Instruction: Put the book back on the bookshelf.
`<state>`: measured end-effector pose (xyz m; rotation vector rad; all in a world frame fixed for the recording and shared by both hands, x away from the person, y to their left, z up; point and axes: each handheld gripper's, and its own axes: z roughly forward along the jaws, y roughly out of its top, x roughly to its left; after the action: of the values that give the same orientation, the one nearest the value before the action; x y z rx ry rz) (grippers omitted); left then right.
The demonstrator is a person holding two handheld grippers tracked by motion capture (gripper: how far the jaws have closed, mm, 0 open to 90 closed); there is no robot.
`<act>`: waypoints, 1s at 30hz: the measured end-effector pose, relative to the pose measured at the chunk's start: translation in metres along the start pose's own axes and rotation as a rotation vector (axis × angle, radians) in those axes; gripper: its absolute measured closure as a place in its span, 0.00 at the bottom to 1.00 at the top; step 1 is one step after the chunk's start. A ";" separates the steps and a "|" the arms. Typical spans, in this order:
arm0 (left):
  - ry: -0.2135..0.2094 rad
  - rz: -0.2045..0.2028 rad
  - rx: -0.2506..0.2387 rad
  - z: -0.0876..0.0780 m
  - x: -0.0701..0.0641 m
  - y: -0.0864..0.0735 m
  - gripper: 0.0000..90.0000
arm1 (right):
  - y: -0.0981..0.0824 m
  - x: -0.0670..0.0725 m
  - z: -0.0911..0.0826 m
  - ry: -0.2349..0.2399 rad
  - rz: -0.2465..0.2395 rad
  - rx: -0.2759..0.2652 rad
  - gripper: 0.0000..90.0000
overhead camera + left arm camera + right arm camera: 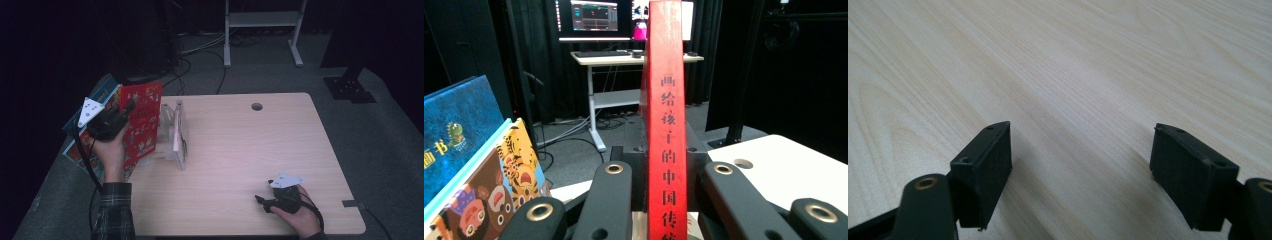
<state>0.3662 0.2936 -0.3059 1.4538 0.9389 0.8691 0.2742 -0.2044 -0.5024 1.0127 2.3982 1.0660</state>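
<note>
My left gripper [666, 200] was clamped on the red book [666, 125], holding it upright by the table's [240, 150] edge. My right gripper [1080, 175] just sat gaping over bare wood.

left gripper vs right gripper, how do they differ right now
The left gripper is shut on the red book, jaws clamping its spine; the right gripper is open with nothing between its jaws. The left gripper is raised at the table's left edge, holding the book upright; the right gripper sits low over bare wood near the front right corner. Both are black, hand-held, and carry a grey three-cornered plate.
</note>
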 end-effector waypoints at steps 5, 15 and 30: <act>0.018 -0.004 -0.005 0.009 0.001 -0.006 0.89 | 0.000 0.000 0.000 0.000 -0.001 -0.002 0.26; 0.040 -0.009 -0.014 0.020 0.005 -0.016 0.89 | 0.000 0.000 0.000 0.004 0.007 0.001 0.26; 0.053 -0.015 -0.027 0.032 0.005 -0.032 0.89 | 0.000 0.000 0.000 0.003 0.008 0.002 0.26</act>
<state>0.3955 0.2862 -0.3403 1.4048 0.9730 0.9095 0.2743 -0.2049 -0.5025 1.0234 2.4002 1.0683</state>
